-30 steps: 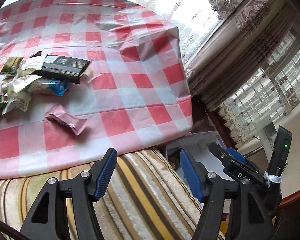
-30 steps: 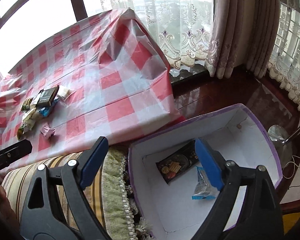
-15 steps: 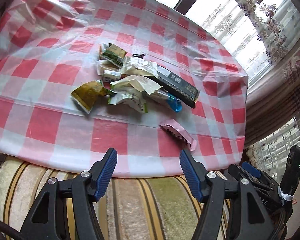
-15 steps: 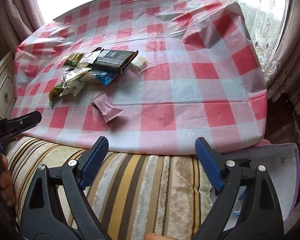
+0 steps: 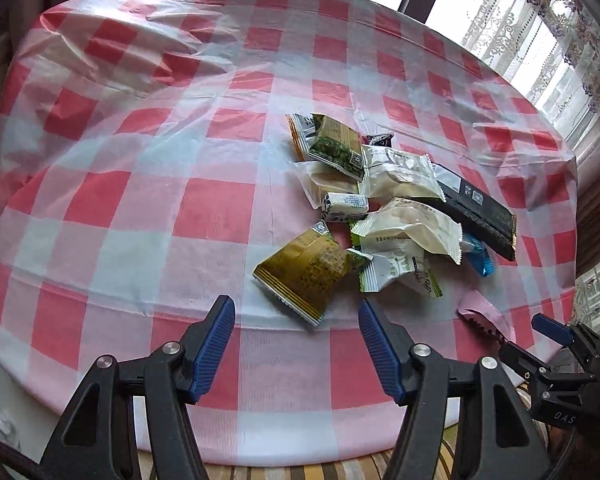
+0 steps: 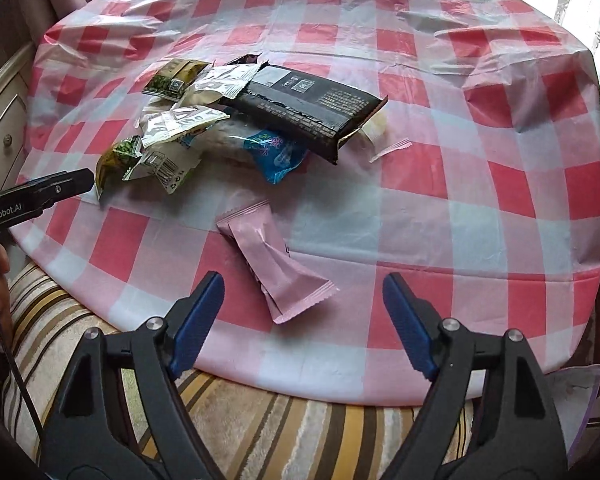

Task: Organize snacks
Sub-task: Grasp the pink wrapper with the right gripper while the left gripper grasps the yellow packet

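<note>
Snacks lie in a loose heap [image 5: 380,208] on a round table under a red-and-white checked cloth [image 5: 140,184], toward the cloth's right half in the left wrist view. A long black packet [image 6: 308,108] rests on top of the heap; in the right wrist view its long axis runs from upper left to lower right, the lower right end lifted slightly over a blue wrapper [image 6: 276,152]. A gold-green packet [image 5: 304,274] lies at the heap's near edge, its long axis slanting from upper right down to lower left toward the left gripper [image 5: 296,356]. A pink packet [image 6: 274,264] sits apart from the heap, nearer the table edge; in the right wrist view it lies diagonally, one crimped end pointing to the upper left, the other to the lower right, just ahead of the right gripper [image 6: 302,320].

The left gripper hovers over the near edge of the cloth with its jaws spread and nothing between them. The right gripper's jaws are closing, yet stand well apart with no packet between them; the pink packet's lower end lies just beyond the left finger. A striped cushion [image 6: 260,432] shows below the table edge.
</note>
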A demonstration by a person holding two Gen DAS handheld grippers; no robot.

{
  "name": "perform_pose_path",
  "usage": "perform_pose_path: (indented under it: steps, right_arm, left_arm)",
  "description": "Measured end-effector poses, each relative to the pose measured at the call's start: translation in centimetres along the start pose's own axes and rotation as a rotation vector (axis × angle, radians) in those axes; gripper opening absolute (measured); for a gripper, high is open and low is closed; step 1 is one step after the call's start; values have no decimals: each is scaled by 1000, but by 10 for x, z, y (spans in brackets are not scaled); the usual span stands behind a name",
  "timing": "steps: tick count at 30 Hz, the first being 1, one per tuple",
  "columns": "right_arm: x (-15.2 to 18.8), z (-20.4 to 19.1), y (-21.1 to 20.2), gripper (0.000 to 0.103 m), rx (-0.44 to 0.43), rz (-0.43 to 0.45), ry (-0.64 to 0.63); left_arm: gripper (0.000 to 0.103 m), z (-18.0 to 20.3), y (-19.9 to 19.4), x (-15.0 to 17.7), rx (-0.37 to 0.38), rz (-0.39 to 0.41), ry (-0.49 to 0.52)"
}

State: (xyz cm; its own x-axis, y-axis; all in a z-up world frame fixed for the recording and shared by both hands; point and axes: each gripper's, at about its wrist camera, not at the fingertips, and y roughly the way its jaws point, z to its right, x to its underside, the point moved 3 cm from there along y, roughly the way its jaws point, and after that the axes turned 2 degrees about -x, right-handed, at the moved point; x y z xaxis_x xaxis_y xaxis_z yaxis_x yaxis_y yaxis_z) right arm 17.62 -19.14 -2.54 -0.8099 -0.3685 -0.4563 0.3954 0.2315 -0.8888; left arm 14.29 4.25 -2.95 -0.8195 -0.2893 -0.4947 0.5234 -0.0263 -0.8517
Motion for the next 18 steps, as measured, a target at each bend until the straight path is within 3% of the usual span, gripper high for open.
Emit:
perform_pose_path:
  steps: [7, 9, 11, 12, 16, 18]
  right_arm:
    - [-7, -8, 23, 61, 0, -55, -43]
    - [-8, -9, 24, 60, 3, -50, -44]
    - [-9, -8, 24, 55, 3, -43, -46]
    - [-10, -9, 24, 54, 5, -38, -46]
    - [-15, -9, 24, 31, 6, -20, -39]
    - [-17, -9, 24, 30, 3, -18, -35]
  left_arm:
    - [65, 8, 25, -12, -9, -28, 100]
    - [64, 9, 29, -14, -4, -22, 112]
    - [50, 10, 34, -17, 14, -25, 116]
    - [50, 10, 35, -17, 19, -25, 120]
    - [50, 12, 35, -18, 39, -7, 124]
    - [49, 10, 35, -17, 47, -1, 116]
